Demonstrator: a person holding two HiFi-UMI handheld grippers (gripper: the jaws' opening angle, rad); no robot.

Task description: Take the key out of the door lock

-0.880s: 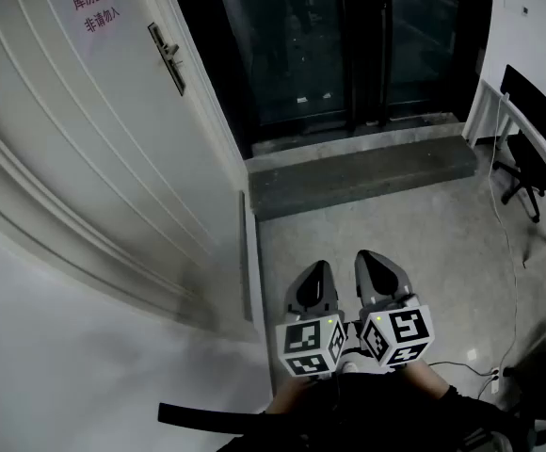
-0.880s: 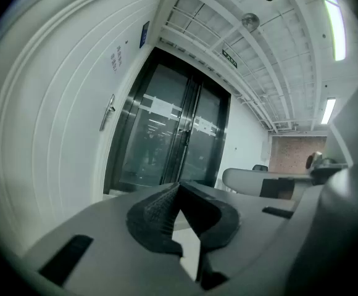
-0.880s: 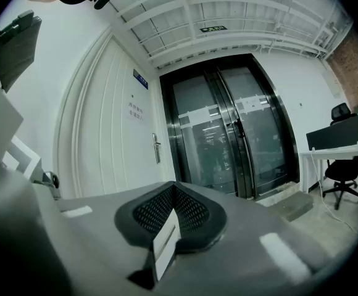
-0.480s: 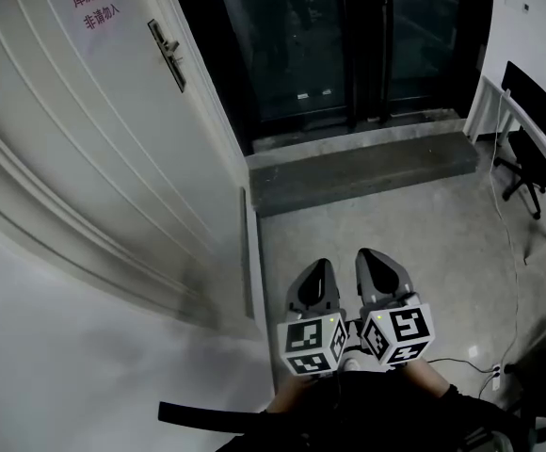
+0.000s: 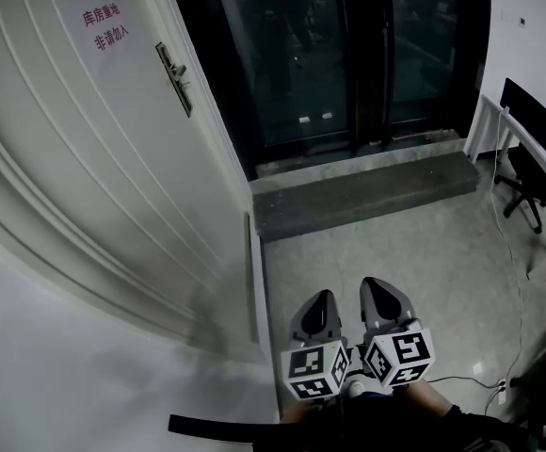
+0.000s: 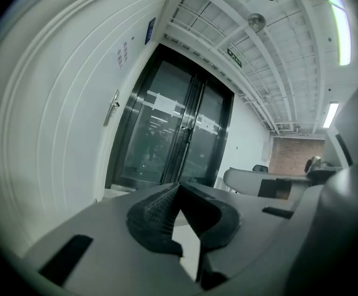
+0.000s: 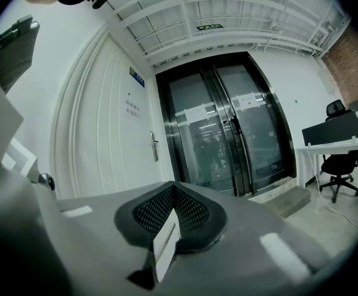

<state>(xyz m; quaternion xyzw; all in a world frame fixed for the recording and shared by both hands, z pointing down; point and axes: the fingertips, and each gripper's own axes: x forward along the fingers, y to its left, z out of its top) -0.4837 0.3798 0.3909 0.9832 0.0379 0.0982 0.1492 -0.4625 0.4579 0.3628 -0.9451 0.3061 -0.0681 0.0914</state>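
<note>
Far left, on the door: the white door (image 5: 85, 158) carries a dark lock plate (image 5: 174, 78) with a handle on it. A sign (image 5: 105, 26) with red lettering hangs above and to the left of the plate.
Key: it should sit in that lock plate, but it is too small to make out in any view.
Left claw: the left claw (image 5: 318, 301) is held low and near, close to the person's body and over the floor (image 5: 395, 234). Its jaws are together with nothing between them.
Right claw: the right claw (image 5: 378, 292) is just beside the left one. Its jaws are likewise closed on nothing.
Gap to the lock: both claws are well apart from the lock plate, which lies far and to the left of them.
Surroundings: dark glass doors (image 5: 348, 55) stand at the far side with a grey step (image 5: 367, 186) at their foot. A chair (image 5: 527, 172) is at the far right.
How the key will likely handle: probably small, light, stiff metal that is smooth enough to slip between the pads. The lock will likely hold it with some friction.
Where to take hold: on the flat head that sticks out of the lock, pads against its two broad faces, one claw opened just enough to fit.
Pull: straight out along the shaft. It may need turning to its release position first.
Risk: a pull at an angle could bend or jam it, and a shallow pinch could slide off.
</note>
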